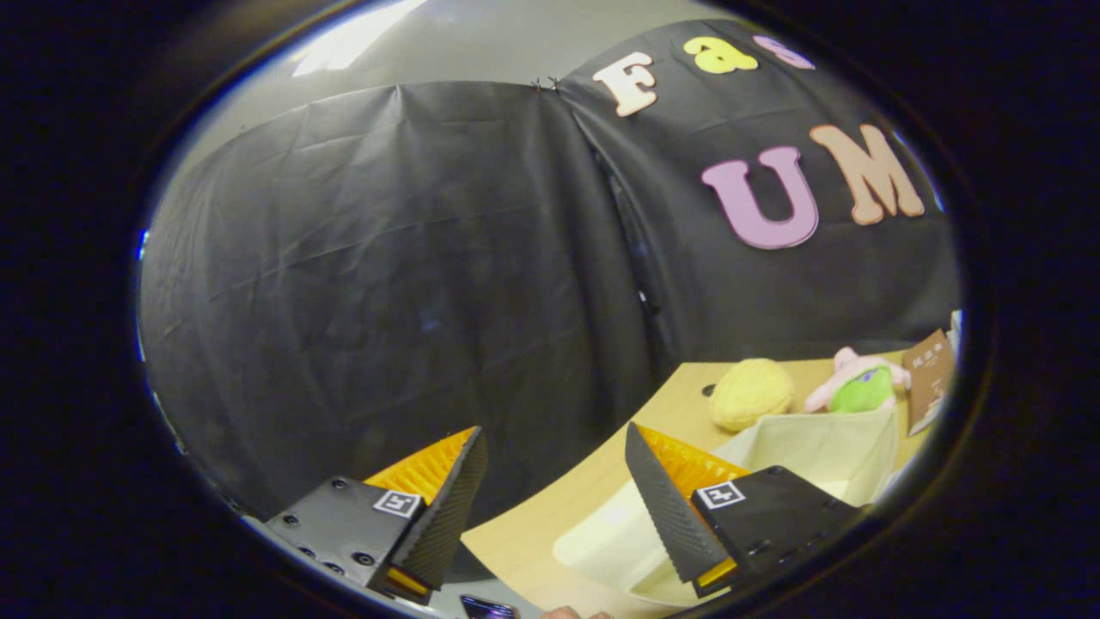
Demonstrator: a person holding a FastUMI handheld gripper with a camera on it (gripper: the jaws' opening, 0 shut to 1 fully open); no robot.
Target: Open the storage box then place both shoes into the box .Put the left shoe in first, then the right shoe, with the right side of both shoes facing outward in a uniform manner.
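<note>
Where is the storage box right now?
The storage box sits on the table, beside and beyond the open gripper, just before the yellow plush.

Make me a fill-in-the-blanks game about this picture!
1. The gripper has its fingers ____, with nothing between them.
2. The round plush beyond the box is ____ in colour.
3. The box stands on a ____ table.
4. Beside the yellow plush sits a pink and ____ toy.

Missing words: open; yellow; wooden; green
</note>
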